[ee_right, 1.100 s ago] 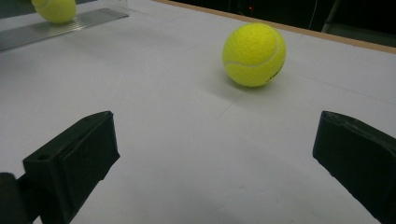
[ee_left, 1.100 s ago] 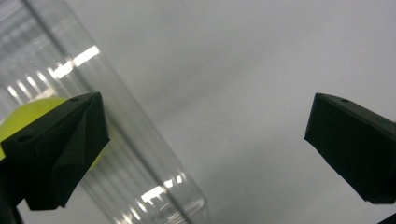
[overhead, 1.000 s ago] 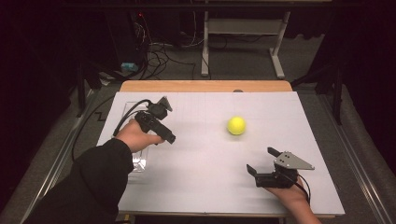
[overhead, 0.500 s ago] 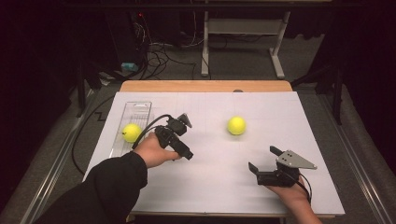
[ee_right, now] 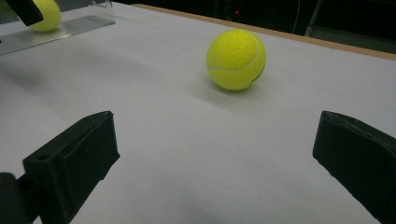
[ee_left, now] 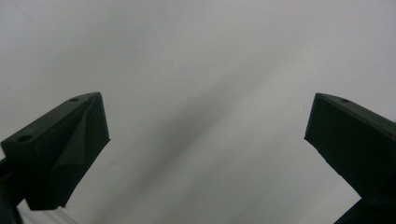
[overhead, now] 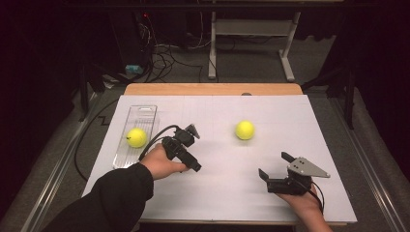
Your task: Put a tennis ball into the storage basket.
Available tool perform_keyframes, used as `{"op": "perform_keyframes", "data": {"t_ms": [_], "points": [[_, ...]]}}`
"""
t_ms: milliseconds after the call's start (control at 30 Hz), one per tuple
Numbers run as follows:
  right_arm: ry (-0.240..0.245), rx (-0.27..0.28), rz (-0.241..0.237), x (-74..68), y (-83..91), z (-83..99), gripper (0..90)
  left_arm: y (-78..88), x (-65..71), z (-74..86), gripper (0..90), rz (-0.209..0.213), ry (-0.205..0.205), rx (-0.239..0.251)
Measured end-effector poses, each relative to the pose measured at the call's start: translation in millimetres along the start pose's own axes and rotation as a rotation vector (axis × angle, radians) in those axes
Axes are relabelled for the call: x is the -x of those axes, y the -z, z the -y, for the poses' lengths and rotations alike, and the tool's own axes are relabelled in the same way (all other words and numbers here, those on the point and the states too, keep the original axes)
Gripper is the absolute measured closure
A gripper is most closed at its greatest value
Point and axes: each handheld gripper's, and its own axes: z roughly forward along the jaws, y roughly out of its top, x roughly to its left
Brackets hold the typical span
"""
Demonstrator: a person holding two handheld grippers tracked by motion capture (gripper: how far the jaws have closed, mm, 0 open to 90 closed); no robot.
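Note:
One yellow tennis ball (overhead: pixel 136 137) lies in a clear plastic tray (overhead: pixel 145 112) at the table's left. A second yellow tennis ball (overhead: pixel 244 130) rests on the white table, right of centre. My left gripper (overhead: pixel 194 149) hovers between the tray and that ball, open, and the left gripper view has bare white table between its jaws (ee_left: pixel 205 126). Near the front right, my right gripper (overhead: pixel 274 164) is open too. In the right gripper view the loose ball (ee_right: pixel 236 59) lies ahead of its spread jaws (ee_right: pixel 215 149), with the tray (ee_right: pixel 56 30) and its ball (ee_right: pixel 46 16) far left.
White paper (overhead: pixel 309 125) covers the table, and a wooden edge (overhead: pixel 212 89) shows at the far side. The left gripper's black cable (overhead: pixel 84 140) loops off the table's left edge. Table legs and cables stand on the floor beyond.
My left gripper has moved off the tray, to the right and toward the person, and a ball now lies uncovered in the tray. The right gripper has barely moved.

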Motion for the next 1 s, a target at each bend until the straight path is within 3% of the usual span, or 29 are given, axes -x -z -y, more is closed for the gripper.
{"op": "perform_keyframes", "data": {"t_ms": [233, 367, 467, 733, 1000], "points": [[-0.010, -0.008, 0.020, -2.4, -15.1, -12.1, 0.0, 6.7, -1.5, 0.7, 0.6, 0.022, -0.005, -0.007], [0.002, -0.016, 0.037, -2.6, -29.8, -19.6, 0.0, 9.7, -2.7, 0.0, 0.6, 0.019, -0.001, 0.011], [0.003, -0.030, 0.045, -1.7, -43.3, -23.0, 0.0, 7.5, -2.3, 0.1, 0.6, 0.011, -0.009, -0.002], [-0.006, -0.072, 0.096, 9.4, -71.3, -30.8, 0.0, 3.5, 3.5, -0.7, 0.6, 0.011, -0.014, -0.020], [-0.016, -0.108, 0.100, 17.6, -93.5, -41.2, 0.0, 2.4, 4.2, -2.0, 0.3, 0.012, -0.012, -0.024]]}}
